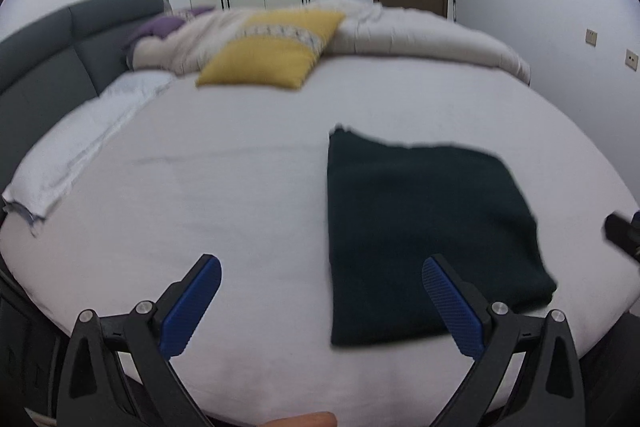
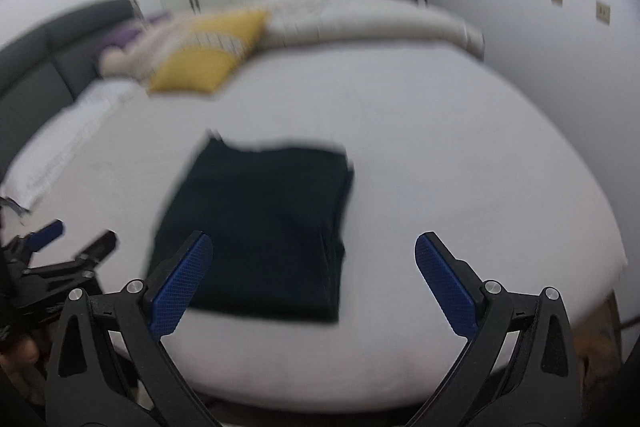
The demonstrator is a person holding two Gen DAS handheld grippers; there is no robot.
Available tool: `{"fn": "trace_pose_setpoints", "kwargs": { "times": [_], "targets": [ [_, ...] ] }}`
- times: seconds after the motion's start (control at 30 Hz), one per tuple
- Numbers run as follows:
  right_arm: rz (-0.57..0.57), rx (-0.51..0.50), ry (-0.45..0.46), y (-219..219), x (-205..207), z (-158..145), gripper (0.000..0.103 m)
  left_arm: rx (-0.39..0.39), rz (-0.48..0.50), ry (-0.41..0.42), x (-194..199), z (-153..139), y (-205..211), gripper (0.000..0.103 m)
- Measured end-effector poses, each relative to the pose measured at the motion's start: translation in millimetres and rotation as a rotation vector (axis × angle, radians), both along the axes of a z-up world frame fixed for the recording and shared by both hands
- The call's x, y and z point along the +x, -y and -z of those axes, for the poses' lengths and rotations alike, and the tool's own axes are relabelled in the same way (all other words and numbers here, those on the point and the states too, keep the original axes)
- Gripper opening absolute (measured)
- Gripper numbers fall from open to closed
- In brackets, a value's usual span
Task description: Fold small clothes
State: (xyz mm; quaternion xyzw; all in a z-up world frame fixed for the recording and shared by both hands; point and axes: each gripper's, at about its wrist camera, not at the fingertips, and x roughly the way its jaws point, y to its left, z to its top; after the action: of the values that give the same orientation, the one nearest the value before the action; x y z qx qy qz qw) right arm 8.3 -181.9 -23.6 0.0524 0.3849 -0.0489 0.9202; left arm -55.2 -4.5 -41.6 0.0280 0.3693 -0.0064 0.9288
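My left gripper (image 1: 322, 291): blue-padded fingers (image 1: 192, 303) spread wide, grasping nothing, held above the near edge of the bed (image 1: 240, 187).
My right gripper (image 2: 314, 275): fingers (image 2: 444, 283) likewise released, nothing between them.
Dark green garment (image 1: 424, 227): folded into a flat rectangle, lying on the white sheet toward the near edge, just right of my left gripper, ahead-left of my right.
Yellow cushion (image 1: 272, 51): far side, against a cream duvet (image 1: 420, 35).
White pillow (image 1: 88, 131): left, by the grey headboard (image 1: 52, 55).
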Motion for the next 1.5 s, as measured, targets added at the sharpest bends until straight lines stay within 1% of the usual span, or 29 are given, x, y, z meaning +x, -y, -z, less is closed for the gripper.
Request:
{"fn": "trace_pose_setpoints", "kwargs": {
  "times": [0.07, 0.13, 0.23, 0.4, 0.47, 0.6, 1.07, 1.5],
  "targets": [
    [0.039, -0.004, -0.076, 3, 10, 27, 0.103, 0.005, -0.008, -0.037, 4, 16, 0, 0.103],
    [0.066, -0.006, -0.106, 5, 17, 49, 0.103, -0.002, -0.015, -0.061, 4, 27, -1, 0.103],
    [0.08, 0.026, -0.121, 9, 16, 59, 0.103, -0.011, -0.022, -0.088, 4, 38, -3, 0.103],
    [0.058, -0.026, -0.1, 1, 10, 57, 0.103, -0.028, -0.006, -0.095, 4, 40, -3, 0.103],
    [0.04, -0.034, -0.102, -3, 8, 58, 0.103, -0.028, -0.007, -0.097, 5, 41, -3, 0.103],
    [0.017, -0.046, -0.103, -3, -5, 49, 0.103, -0.029, -0.009, -0.098, 5, 41, -4, 0.103],
    [-0.006, -0.046, -0.12, 0, -5, 53, 0.103, -0.033, -0.013, -0.099, 8, 41, -9, 0.103],
    [-0.014, -0.047, -0.118, 2, -4, 54, 0.103, -0.036, -0.013, -0.099, 9, 41, -10, 0.103]
  ]
}}
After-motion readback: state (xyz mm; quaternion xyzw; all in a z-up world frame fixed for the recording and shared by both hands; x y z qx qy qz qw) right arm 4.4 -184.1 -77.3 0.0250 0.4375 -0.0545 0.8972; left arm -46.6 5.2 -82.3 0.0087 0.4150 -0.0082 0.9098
